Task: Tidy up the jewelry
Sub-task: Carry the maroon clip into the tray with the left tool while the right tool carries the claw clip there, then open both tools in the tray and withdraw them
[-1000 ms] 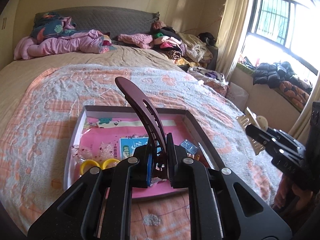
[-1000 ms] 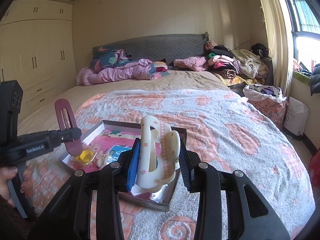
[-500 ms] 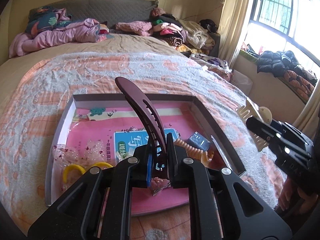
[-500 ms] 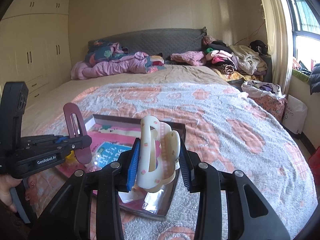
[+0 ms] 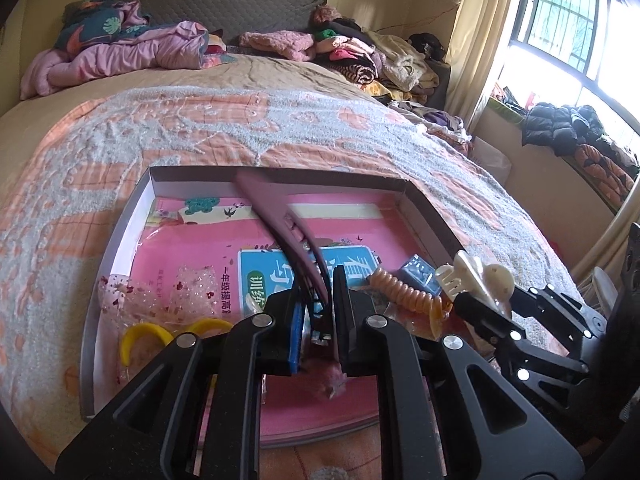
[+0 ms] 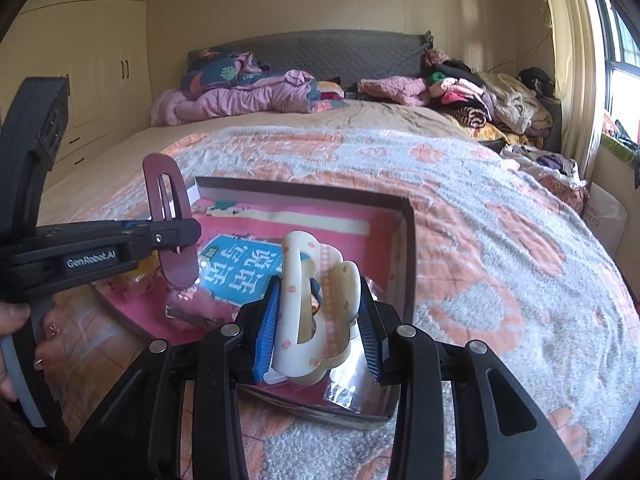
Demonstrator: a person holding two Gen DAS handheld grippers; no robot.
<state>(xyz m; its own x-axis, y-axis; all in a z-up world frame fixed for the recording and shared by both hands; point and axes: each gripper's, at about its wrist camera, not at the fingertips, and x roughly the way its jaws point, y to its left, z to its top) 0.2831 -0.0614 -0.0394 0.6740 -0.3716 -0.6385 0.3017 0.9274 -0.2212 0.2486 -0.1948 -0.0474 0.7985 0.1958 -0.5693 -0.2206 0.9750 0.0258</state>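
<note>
Left wrist view: our left fingers (image 5: 316, 304) clamp the maroon clip (image 5: 280, 224), right fingers (image 6: 318, 320) the cream claw (image 6: 316, 308), over the tray (image 5: 424, 208); an edgewise grip could slip, dropping either outside the tray.

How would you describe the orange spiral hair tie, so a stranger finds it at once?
On the bed, look inside the shallow tray with the pink book. Near its right wall, beside a small blue packet, lies the orange spiral hair tie: the only coiled, cord-like piece there.
</note>
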